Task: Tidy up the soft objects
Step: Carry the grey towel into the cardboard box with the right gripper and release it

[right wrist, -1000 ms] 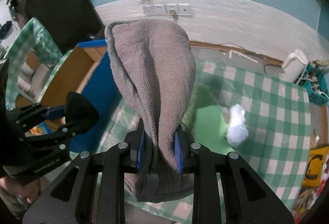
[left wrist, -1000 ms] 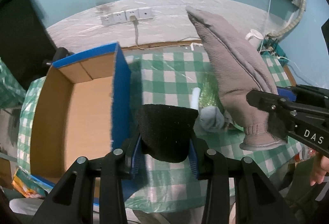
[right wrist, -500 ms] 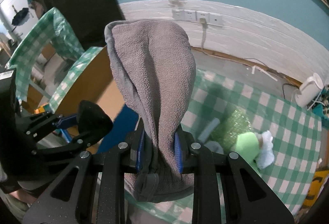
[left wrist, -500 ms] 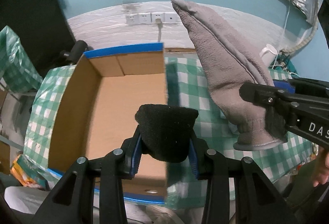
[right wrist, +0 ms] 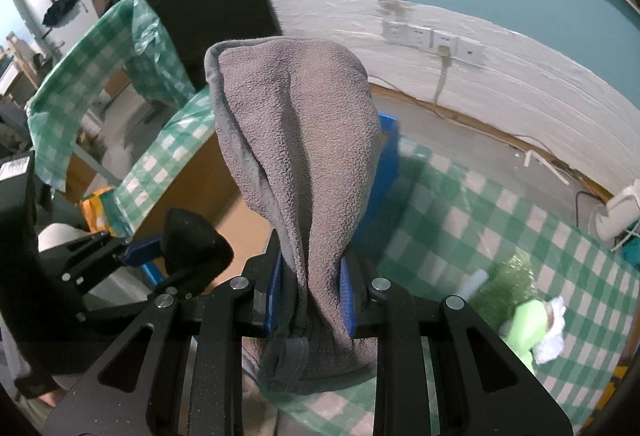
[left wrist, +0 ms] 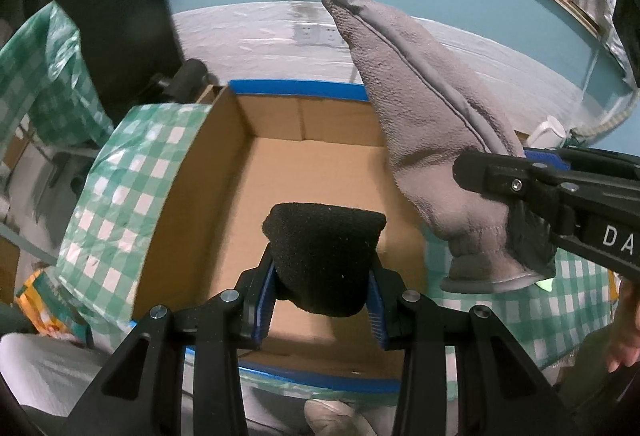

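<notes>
My left gripper [left wrist: 322, 300] is shut on a black foam piece [left wrist: 324, 256] and hangs over the open cardboard box [left wrist: 276, 196] with blue edges. In the right wrist view that black foam piece [right wrist: 196, 246] shows at the left, over the box [right wrist: 240, 212]. My right gripper [right wrist: 310, 300] is shut on a grey fleece mitten [right wrist: 298, 156] that stands up from the jaws. From the left wrist view the grey mitten [left wrist: 424, 132] hangs at the box's right side, held by the right gripper [left wrist: 532, 220].
A green-checked tablecloth [right wrist: 500, 232] covers the table. On it at the right lie a green soft toy [right wrist: 528, 324], a white fluffy piece [right wrist: 554, 332] and a glittery green bag [right wrist: 508, 284]. Wall sockets [right wrist: 432, 36] sit behind. A person's hand [left wrist: 624, 348] shows at the right edge.
Both grippers have swung left with their loads: the box, earlier off to the left, now lies under the black foam, and the mitten has come to the box's right wall.
</notes>
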Motion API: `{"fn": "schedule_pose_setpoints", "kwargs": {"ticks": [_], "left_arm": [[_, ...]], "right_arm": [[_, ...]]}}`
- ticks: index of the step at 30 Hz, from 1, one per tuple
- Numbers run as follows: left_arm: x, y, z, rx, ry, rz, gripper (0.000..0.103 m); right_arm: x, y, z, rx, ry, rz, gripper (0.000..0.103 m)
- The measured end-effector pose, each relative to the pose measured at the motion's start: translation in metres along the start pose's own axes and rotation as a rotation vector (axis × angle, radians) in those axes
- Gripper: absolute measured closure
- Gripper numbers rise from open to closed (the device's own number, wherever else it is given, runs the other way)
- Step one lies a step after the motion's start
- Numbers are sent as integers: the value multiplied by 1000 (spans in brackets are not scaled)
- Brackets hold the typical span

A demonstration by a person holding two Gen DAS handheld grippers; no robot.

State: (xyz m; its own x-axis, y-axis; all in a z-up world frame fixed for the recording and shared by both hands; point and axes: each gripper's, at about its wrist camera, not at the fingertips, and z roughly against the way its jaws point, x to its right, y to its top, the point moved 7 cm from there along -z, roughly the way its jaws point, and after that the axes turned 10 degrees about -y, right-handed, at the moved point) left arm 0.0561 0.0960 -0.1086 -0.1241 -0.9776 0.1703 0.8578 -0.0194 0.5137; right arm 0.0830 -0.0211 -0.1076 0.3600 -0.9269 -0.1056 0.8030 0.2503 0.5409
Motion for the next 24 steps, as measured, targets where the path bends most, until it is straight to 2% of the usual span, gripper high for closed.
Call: {"fn": "schedule_pose_setpoints", "kwargs": {"ticks": [11,15,18,19,21,23,24], "left_arm": [[-43,-3,4,9,30,72,63],[-56,-9,-5,-13,50,91,62],[-62,-14,-12,-43,59,113,60],[-64,-15,-13,-50,58,120,58],[-67,-15,-12,-47,55,132,50],[-70,-14,-9,-36,66,136,40],[-71,-13,-8,-30,75,138,36]], "right_arm": [[-44,17,-32,-51,14,50,80],[-57,16,-47,-79,16,68,80],[-64,11,-58,-113,16,86,71],[-66,9,-61,-121,3,93,64],[-64,8,-62,-115,-27,102,59],[-64,8,-63,-116,-34,94,44],[-62,9,-61,-107,-43,89,43]]}}
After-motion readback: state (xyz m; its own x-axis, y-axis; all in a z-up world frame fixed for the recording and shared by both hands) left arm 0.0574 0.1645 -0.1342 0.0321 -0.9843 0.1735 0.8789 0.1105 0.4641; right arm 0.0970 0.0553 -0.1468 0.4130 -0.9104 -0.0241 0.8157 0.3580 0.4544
